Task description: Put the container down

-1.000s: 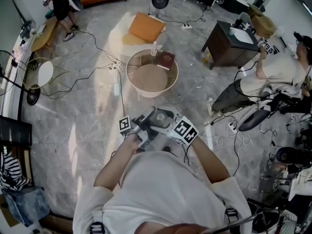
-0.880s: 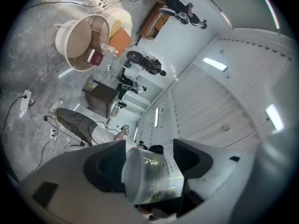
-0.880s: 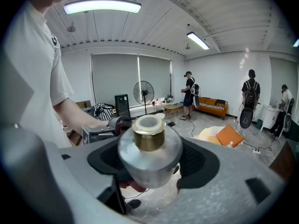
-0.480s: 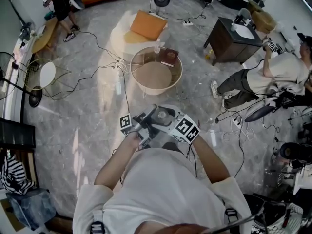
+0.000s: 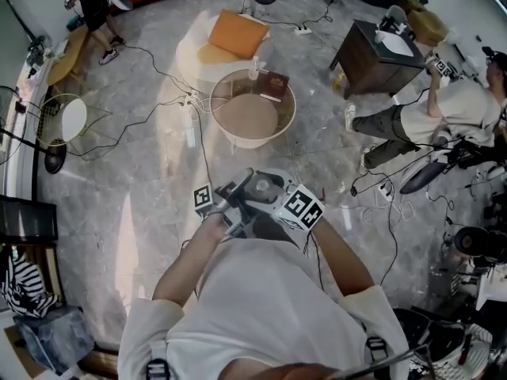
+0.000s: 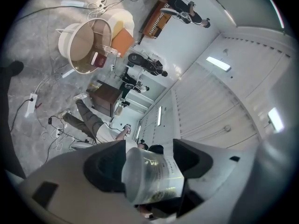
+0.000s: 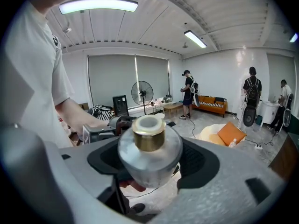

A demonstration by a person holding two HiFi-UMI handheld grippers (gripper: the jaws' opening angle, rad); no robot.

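I hold a translucent container (image 5: 260,187) in front of my chest, high above the marble floor. In the right gripper view it is a frosted round body (image 7: 149,155) with a gold collar and a white top, gripped between the two dark jaw pads. In the left gripper view its clear labelled wall (image 6: 152,174) sits pinched between the jaws. My left gripper (image 5: 230,206) (image 6: 149,161) and right gripper (image 5: 279,200) (image 7: 149,158) are both shut on it, from opposite sides. Their marker cubes flank it in the head view.
A round glass-topped table (image 5: 230,129) with a red book (image 5: 273,85) and a small bottle stands ahead. Beyond it is a cream pouf with an orange cushion (image 5: 238,34). A dark cabinet (image 5: 372,58) and a seated person (image 5: 444,113) are at the right. Cables cross the floor.
Both grippers keep the same hold on the container. The view has drifted a little, so the round table and cabinet now sit slightly higher in the picture.
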